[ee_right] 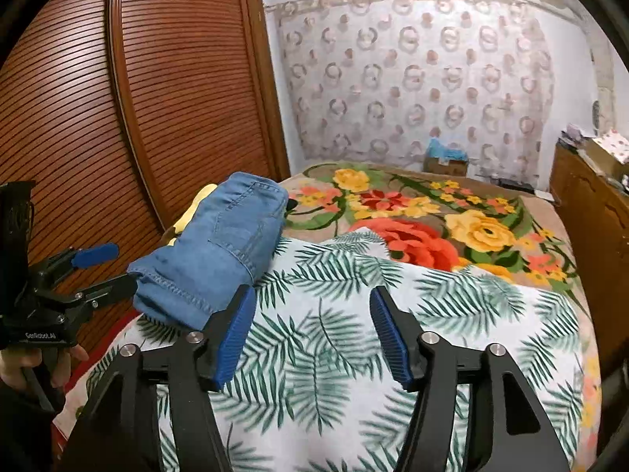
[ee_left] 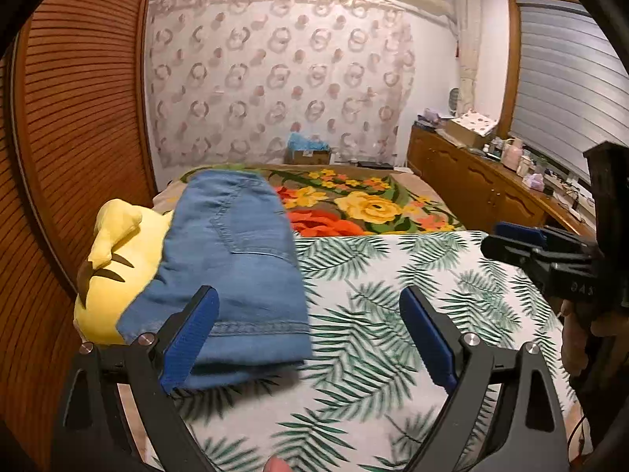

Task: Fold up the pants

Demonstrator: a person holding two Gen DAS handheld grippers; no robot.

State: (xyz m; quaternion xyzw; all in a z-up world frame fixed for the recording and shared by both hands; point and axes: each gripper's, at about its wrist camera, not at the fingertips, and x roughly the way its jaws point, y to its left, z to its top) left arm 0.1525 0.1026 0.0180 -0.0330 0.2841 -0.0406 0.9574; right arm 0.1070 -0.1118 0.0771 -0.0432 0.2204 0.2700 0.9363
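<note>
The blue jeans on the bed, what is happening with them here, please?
A person holds a gripper in each hand over a bed. The blue jeans lie folded in a compact bundle, partly on a yellow plush toy and partly on the palm-leaf sheet. The left gripper and the right gripper are both open and hold nothing; neither touches the jeans. The folding looks finished.

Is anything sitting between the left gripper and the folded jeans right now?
Nothing visible. The left gripper is open and empty, with the folded jeans right ahead at its left finger, lying partly on the yellow plush toy and the leaf-print sheet. The right gripper is open and clear too.
</note>
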